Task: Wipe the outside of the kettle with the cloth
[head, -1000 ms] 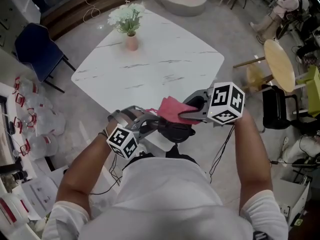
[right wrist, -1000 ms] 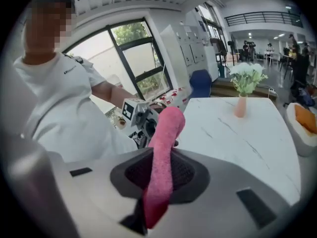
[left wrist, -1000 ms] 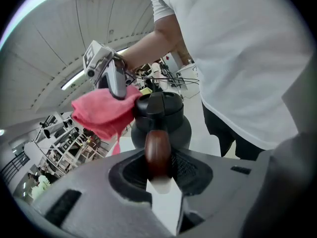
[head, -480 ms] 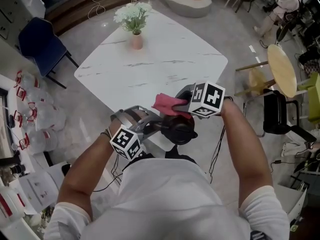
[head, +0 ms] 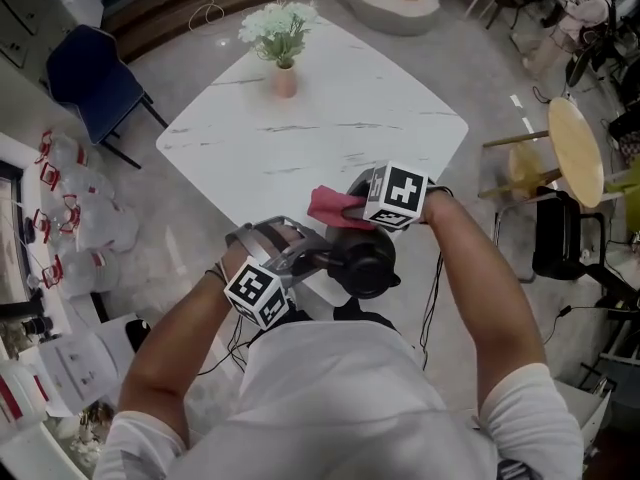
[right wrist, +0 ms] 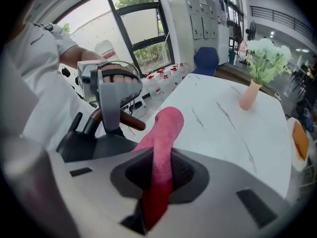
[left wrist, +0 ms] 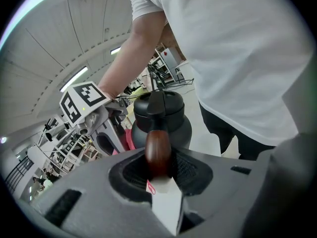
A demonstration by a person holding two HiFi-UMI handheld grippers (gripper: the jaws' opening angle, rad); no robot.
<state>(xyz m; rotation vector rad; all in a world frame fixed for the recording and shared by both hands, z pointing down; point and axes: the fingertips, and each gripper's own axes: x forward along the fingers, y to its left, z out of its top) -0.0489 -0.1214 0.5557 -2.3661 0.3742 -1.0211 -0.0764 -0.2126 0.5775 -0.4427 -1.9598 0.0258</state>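
Observation:
A black kettle [head: 362,260] hangs over the near corner of the white table. My left gripper [head: 308,258] is shut on its brown wooden handle [left wrist: 157,152], with the kettle body [left wrist: 161,118] just beyond the jaws. My right gripper [head: 352,208] is shut on a pink cloth [head: 332,206], which sticks out past the jaws [right wrist: 163,133]. The cloth sits right above the kettle's far side; I cannot tell whether it touches. In the right gripper view the kettle [right wrist: 91,145] lies low at the left, with the left gripper [right wrist: 111,90] above it.
The white marble table [head: 330,118] carries a pink vase of flowers [head: 283,43] at its far corner. A blue chair [head: 90,78] stands at the left, and a round wooden table [head: 575,148] and a black chair [head: 560,238] at the right. Bottles [head: 70,238] line the floor at the left.
My right gripper has come down and leftward with the pink cloth, closer to the kettle's top. The left gripper and kettle have stayed put.

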